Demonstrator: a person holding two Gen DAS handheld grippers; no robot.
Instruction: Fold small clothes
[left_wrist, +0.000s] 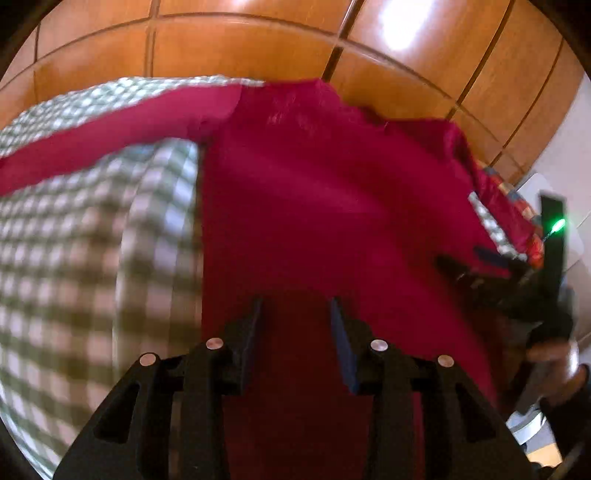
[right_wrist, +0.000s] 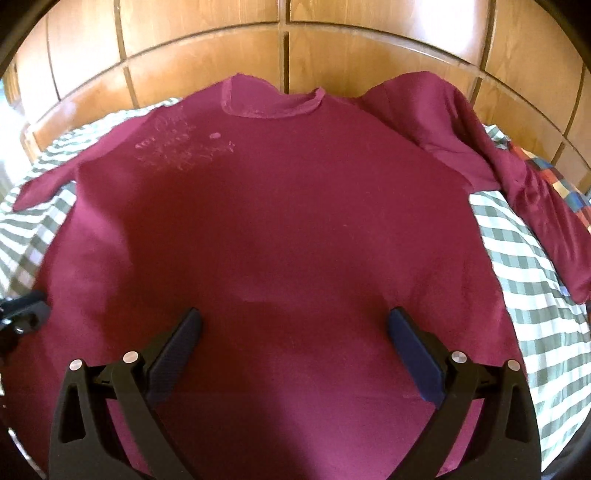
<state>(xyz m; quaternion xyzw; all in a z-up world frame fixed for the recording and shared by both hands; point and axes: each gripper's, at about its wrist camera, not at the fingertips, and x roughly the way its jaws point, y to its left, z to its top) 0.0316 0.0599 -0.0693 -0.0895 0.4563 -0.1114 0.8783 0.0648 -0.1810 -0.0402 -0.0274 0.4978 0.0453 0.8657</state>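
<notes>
A maroon long-sleeved shirt (right_wrist: 280, 206) lies spread flat on a green-and-white checked bedsheet (right_wrist: 524, 258), collar (right_wrist: 273, 101) at the far side, with a faint white print (right_wrist: 181, 147) near the left shoulder. Its right sleeve (right_wrist: 517, 173) is bunched and draped to the right; its left sleeve (right_wrist: 44, 184) points left. My right gripper (right_wrist: 293, 325) is wide open and empty just above the shirt's lower middle. My left gripper (left_wrist: 295, 310) is partly open and empty over the shirt's (left_wrist: 332, 206) left side. The right gripper (left_wrist: 491, 262) shows at the right of the left wrist view.
A wooden panelled headboard (right_wrist: 288, 48) rises behind the bed. A multicoloured checked blanket (right_wrist: 554, 177) lies at the far right under the sleeve. The checked sheet (left_wrist: 74, 258) stretches to the left of the shirt. The left gripper's tip (right_wrist: 22, 314) shows at the left edge.
</notes>
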